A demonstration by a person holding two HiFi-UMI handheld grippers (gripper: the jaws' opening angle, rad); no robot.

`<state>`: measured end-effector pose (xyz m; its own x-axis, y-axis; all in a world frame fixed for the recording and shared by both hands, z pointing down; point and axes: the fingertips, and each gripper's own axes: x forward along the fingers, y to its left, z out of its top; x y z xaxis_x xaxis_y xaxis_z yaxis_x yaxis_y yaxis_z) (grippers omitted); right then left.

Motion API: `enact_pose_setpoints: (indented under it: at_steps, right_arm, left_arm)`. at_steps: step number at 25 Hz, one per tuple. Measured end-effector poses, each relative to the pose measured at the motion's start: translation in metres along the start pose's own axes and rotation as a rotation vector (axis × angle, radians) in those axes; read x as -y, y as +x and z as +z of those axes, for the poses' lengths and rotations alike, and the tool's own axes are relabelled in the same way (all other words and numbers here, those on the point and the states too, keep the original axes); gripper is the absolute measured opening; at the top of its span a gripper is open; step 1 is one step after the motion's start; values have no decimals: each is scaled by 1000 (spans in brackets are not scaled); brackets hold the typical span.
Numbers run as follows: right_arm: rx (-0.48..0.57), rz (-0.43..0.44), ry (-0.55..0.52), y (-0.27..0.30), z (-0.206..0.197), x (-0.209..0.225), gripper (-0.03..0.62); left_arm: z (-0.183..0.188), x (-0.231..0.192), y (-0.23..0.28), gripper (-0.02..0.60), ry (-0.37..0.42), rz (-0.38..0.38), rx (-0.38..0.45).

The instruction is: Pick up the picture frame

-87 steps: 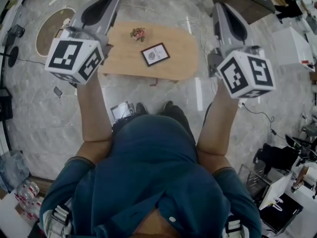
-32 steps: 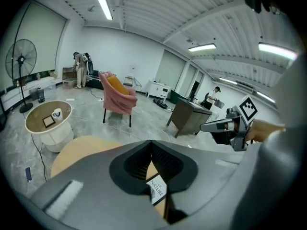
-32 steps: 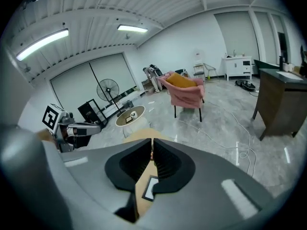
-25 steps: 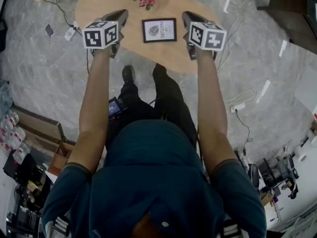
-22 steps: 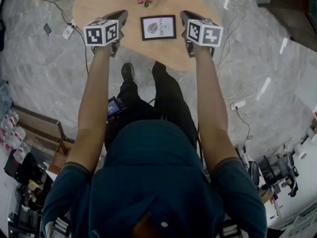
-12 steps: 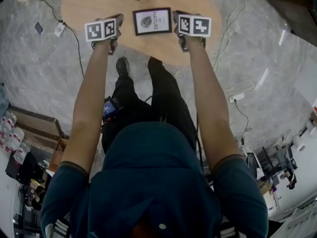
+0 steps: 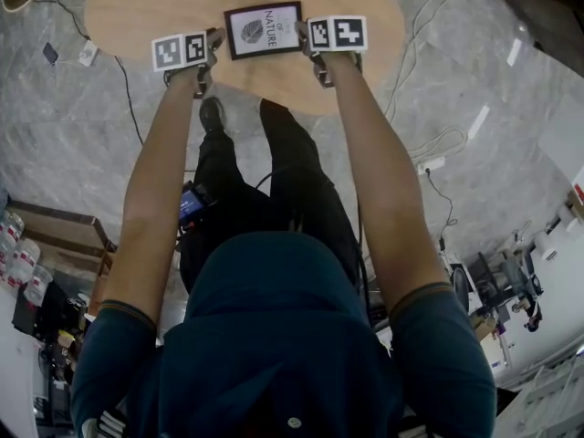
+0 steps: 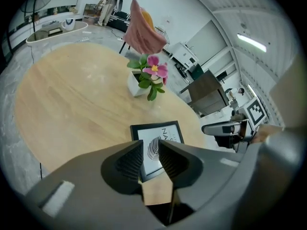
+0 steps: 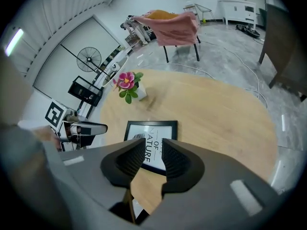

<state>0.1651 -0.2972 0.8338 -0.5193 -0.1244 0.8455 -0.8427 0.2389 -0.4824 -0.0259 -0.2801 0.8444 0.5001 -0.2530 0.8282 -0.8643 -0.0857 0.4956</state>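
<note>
The black picture frame [image 7: 264,30] with a white leaf print lies flat on the oval wooden table [image 7: 128,12]. My left gripper [image 7: 215,38] is low at the frame's left edge and my right gripper [image 7: 305,31] at its right edge. In the left gripper view the frame [image 8: 165,132] shows just beyond the left gripper [image 8: 150,158]. In the right gripper view the frame [image 9: 151,132] lies just past the right gripper [image 9: 153,158]. Both pairs of jaws have just been opening. A narrow gap shows between them, and nothing is in it.
A small white pot of pink flowers [image 8: 149,74] stands on the table behind the frame. A chair draped in pink cloth [image 9: 170,25] is beyond the table. Cables and a power strip [image 7: 88,53] lie on the marble floor.
Both hands have come down to the table, ending on either side of the frame. The frame itself has not moved on the table.
</note>
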Motion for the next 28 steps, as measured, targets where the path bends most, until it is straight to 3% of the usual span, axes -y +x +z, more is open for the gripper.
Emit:
enact_pose_setpoints:
  at_steps: [3,13,22,28]
  right_arm:
    - [-42,6,2,15,-7,7,100]
    - [-147,11,9,53,-31,30,115]
    - [-191,12,33,72,-46,45,115]
    - [-205,12,38,81,-49,47,115]
  left_arm:
    - [-9,-5,15,131,-13,0,-26]
    - [-33,-14,54,184,-36,-4,-96]
    - [-49,-22,74,178,-34,39,-159]
    - [-50,-29,76,100,-17,92,-155]
